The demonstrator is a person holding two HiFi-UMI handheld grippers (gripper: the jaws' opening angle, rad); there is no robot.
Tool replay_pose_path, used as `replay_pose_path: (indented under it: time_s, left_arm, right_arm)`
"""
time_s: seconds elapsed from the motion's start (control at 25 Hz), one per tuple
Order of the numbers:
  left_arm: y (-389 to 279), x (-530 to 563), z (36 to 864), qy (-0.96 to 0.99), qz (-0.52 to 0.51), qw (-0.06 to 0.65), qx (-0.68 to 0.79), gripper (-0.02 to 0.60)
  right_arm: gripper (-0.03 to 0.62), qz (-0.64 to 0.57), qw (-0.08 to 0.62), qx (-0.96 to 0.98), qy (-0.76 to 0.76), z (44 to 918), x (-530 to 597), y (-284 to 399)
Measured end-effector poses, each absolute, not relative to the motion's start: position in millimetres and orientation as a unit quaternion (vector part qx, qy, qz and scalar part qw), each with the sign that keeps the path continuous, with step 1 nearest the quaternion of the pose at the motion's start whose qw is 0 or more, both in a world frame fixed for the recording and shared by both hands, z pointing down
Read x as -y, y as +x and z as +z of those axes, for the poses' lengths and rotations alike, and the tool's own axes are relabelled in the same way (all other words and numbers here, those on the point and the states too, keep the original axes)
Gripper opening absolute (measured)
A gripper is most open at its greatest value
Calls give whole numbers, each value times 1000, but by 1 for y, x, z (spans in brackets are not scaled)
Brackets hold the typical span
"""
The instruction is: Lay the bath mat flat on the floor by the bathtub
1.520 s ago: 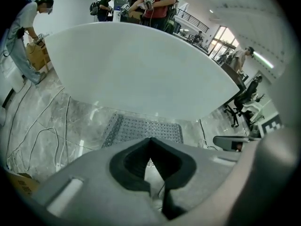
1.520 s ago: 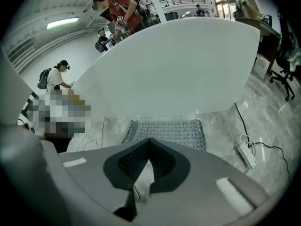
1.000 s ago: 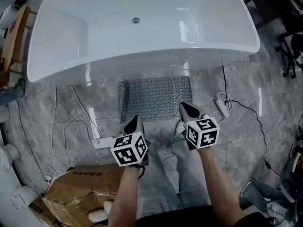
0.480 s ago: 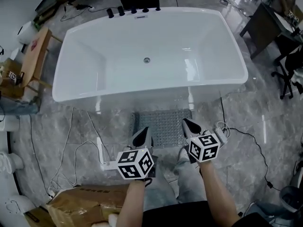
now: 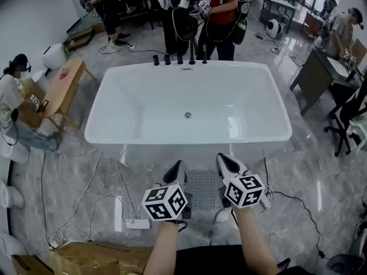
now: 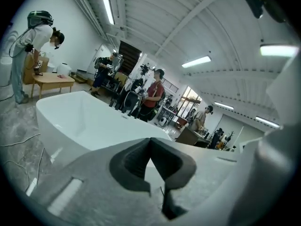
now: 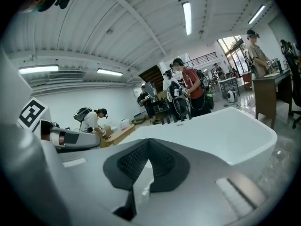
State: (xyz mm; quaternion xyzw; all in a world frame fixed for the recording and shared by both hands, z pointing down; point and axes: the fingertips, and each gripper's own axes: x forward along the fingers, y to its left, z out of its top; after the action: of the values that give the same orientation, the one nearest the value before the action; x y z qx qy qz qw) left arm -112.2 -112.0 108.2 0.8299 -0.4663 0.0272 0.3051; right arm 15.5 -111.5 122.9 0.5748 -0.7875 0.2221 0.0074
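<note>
The grey studded bath mat (image 5: 203,189) lies flat on the marble floor against the near side of the white bathtub (image 5: 189,110), partly hidden by my grippers. My left gripper (image 5: 178,166) is raised above the mat's left side, jaws shut and empty. My right gripper (image 5: 222,158) hangs above the mat's right side, also shut with nothing in it. In the left gripper view the left gripper (image 6: 151,141) has its dark pads closed before the bathtub (image 6: 89,126). In the right gripper view the right gripper (image 7: 148,141) shows the same, with the bathtub (image 7: 221,131) beyond.
A white power strip (image 5: 137,223) and cables (image 5: 86,199) lie on the floor at left, a cardboard box (image 5: 86,259) near my feet. People stand behind the tub (image 5: 221,16), one at a wooden table (image 5: 60,87) at left. A desk and chair (image 5: 338,90) stand at right.
Both grippers rose from floor level near the mat's front edge, still shut. The view lifted too, so the whole tub and the people behind it now show; the mat stays flat.
</note>
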Motion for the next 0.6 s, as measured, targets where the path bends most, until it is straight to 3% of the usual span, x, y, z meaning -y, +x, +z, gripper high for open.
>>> replay_pose_path:
  time_s: [0.32, 0.6]
  left_arm:
    - [-119, 112, 50, 833, -8, 285, 474, 5]
    - [-124, 118, -14, 849, -15, 214, 483, 5]
  right_arm:
    - [5, 185, -37, 807, 559, 42, 119, -2]
    - [6, 111, -58, 823, 554, -32, 121, -17]
